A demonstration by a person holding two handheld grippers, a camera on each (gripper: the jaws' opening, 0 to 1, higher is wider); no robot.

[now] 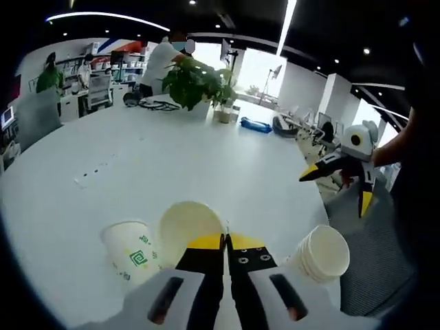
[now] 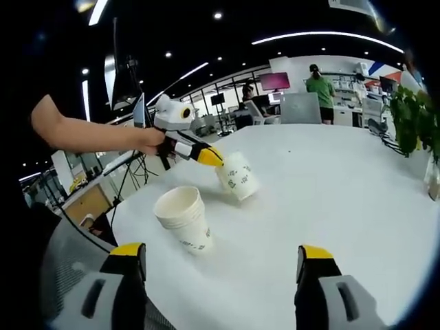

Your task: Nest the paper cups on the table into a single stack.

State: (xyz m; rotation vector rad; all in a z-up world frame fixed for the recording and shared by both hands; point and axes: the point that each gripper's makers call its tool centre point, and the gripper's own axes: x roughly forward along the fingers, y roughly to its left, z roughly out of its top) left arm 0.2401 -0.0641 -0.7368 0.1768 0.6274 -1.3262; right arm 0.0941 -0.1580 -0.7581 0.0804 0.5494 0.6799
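Observation:
A stack of nested white paper cups (image 1: 323,253) (image 2: 184,218) stands near the round white table's edge (image 1: 41,227). My left gripper (image 1: 224,240) (image 2: 210,157) has its jaws together at the rim of a tilted single cup (image 1: 189,223) (image 2: 237,177), whose mouth faces the left gripper view. Another single cup (image 1: 132,256) with a green logo stands just left of it. My right gripper (image 2: 221,258) (image 1: 337,189) is open and holds nothing. It hovers short of the stack, off the table's edge.
A potted plant (image 1: 196,82) (image 2: 412,117) stands at the table's far side, with black cables (image 1: 159,105) and a blue object (image 1: 254,125) near it. A person's hand (image 2: 141,139) holds my left gripper. People stand among desks in the background.

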